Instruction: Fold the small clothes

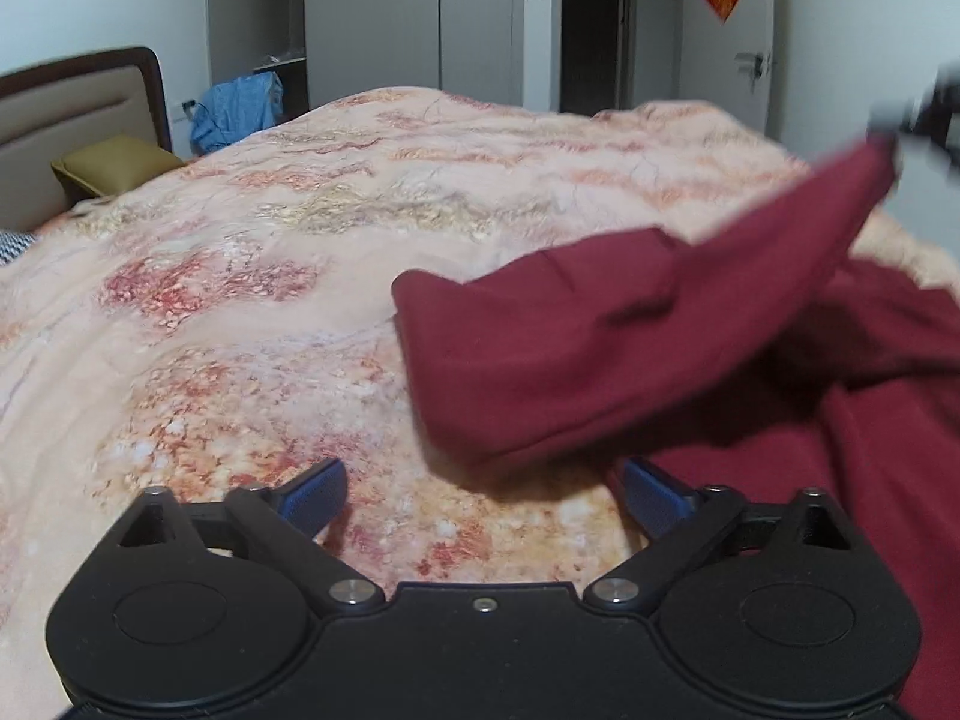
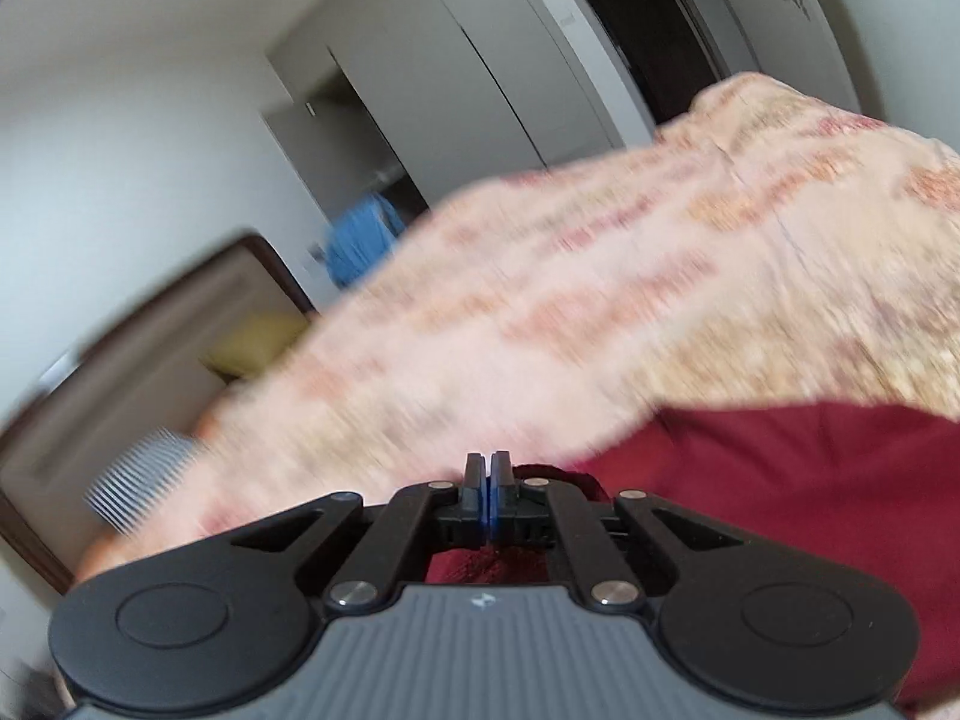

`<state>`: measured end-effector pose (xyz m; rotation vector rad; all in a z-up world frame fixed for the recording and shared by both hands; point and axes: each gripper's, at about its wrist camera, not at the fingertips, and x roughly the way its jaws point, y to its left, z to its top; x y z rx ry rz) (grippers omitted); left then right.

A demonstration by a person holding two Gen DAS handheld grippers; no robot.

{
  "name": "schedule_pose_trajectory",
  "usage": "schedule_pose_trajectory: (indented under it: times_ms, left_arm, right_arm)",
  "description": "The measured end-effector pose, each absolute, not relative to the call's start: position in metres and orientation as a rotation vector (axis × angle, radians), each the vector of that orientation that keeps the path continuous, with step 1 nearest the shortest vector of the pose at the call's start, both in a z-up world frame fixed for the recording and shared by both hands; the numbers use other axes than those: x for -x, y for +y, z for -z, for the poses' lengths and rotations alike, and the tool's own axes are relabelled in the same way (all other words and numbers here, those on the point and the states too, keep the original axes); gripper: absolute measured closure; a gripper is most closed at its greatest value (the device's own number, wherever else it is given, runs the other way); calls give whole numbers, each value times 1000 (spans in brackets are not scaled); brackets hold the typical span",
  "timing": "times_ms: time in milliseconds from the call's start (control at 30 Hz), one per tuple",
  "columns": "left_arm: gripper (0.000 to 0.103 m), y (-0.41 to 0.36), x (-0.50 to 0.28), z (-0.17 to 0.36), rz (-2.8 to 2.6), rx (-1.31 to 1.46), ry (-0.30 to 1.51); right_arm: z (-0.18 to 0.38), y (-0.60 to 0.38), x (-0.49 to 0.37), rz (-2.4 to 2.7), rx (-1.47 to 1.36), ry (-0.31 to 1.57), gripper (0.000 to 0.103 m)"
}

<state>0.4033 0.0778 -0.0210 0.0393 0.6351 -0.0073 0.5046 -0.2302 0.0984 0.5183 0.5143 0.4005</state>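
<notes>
A dark red garment (image 1: 600, 348) lies on the right side of the bed. One corner of it is pulled up and to the right, to my blurred right gripper (image 1: 924, 120). In the right wrist view my right gripper (image 2: 489, 474) is shut with its blue pads together, and red cloth (image 2: 810, 492) bunches under and beside its fingers. My left gripper (image 1: 486, 483) hovers low over the quilt, open, with only bedding between its fingers. Its right fingertip (image 1: 651, 489) sits close to the garment's near edge.
A pink and orange floral quilt (image 1: 270, 252) covers the bed. At the far left are the headboard (image 1: 78, 102), a yellow pillow (image 1: 114, 168) and a blue cloth (image 1: 234, 111). Grey wardrobes (image 1: 414, 18), a dark doorway and a white door stand behind.
</notes>
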Motion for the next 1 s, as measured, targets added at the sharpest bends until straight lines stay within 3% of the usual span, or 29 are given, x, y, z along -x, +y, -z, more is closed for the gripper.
schedule_pose_trajectory:
  times_ms: [100,167,233,367,700,867,933,967,1000]
  left_arm:
    - [22,79,-414,26,-35,-20,639]
    - [46,85,-418,23,-68,23,627]
    - [57,92,-416,17,-69,83,585]
    - [67,96,-413,4,-98,90,536]
    - [72,100,-418,16,-137,34,696]
    - [65,100,-414,11,-122,47,714]
    - [61,101,-412,9,-116,57,710]
    - [60,99,-412,9,-117,55,709]
    - [60,98,-412,9,-118,50,711]
  right_arm:
    - [-122,-231,-504,-420,-501,457,102]
    - [-132,-231,-502,-420,-475,433,102]
    - [-136,-230,-499,-417,-458,426,102]
    - [-126,-228,-490,-401,-388,439,102]
    - [-32,-216,-448,-365,-188,641,102]
    - [-11,-224,-438,-367,-188,707,101]
    - [-12,-231,-441,-363,-228,707,96]
    - [-13,-234,-445,-359,-243,712,83]
    - [-14,-236,-449,-347,-253,720,63]
